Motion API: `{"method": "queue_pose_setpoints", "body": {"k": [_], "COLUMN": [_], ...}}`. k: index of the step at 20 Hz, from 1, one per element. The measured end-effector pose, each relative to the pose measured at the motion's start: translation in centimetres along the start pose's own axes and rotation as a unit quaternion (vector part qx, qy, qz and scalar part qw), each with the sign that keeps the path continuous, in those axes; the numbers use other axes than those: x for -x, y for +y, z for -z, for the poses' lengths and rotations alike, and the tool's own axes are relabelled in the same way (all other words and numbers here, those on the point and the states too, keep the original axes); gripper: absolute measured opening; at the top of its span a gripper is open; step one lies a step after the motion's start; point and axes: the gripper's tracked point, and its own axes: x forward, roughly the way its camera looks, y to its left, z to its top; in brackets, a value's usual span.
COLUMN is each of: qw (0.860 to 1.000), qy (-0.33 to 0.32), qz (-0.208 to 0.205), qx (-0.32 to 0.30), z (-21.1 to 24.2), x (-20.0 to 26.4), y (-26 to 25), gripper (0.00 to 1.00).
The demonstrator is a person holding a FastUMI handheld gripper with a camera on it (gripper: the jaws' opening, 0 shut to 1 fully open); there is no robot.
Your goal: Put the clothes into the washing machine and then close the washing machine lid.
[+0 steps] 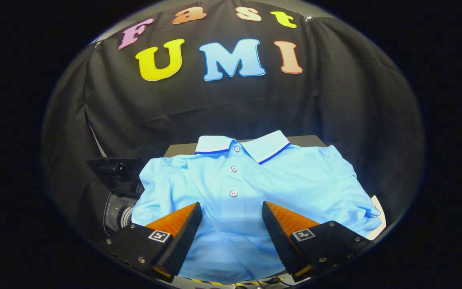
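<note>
Nearest of all, the gripper (232, 212) hangs over the front of a light blue polo shirt (251, 188), its two fingers spread wide apart with nothing caught between them. Neither finger (183, 230) seems to press into the cloth, though I cannot tell whether the tips touch it. Between the fingers runs the shirt's lower placket, with one white button just ahead of the gap and two more beyond it, leading up to the collar (242, 146), which is pale with a dark blue stripe along its edge. Spread flat and face up, the shirt covers most of a dark table (309, 140), whose far edge shows behind the collar. To the left of the shirt, lower than the tabletop, sits the washing machine (118, 210): a grey round opening, with its dark lid (116, 174) standing raised above it. Something white (378, 218) pokes out from under the shirt's right sleeve.
</note>
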Motion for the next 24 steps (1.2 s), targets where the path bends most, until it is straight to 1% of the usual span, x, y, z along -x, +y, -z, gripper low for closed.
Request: {"method": "queue_pose_setpoints", "body": {"k": [3,6,8,9,12,14,15,16,20,21,24], "qw": [1.0,0.999,1.0,0.999,0.999,0.999,0.999,1.0,0.999,0.999,1.0], "qy": [0.017,0.023,0.018,0.019,0.037,0.036,0.033,0.03,0.013,0.008,-0.004], "qz": [0.002,0.017,0.015,0.017,-0.014,-0.014,-0.008,0.0,0.011,0.013,0.015], "qx": [0.01,0.019,0.019,0.018,0.03,0.025,0.013,0.006,0.044,0.046,0.025], "z": [-0.1,-0.1,0.0,0.1,0.0,-0.3,-0.4,-0.4,-0.4,-0.3,-0.4], "x": [-0.3,-0.4,-0.3,-0.3,-0.5,-0.5,-0.1,0.1,0.4,0.5,1.0], "y": [0.1,-0.1,0.2,0.0,0.5,0.0,-0.1,-0.1,0.2,0.1,0.2], "gripper": [0.94,0.93,0.91,0.88,0.33,0.1,0.07,0.03,0.01,0.01,0.0]}}
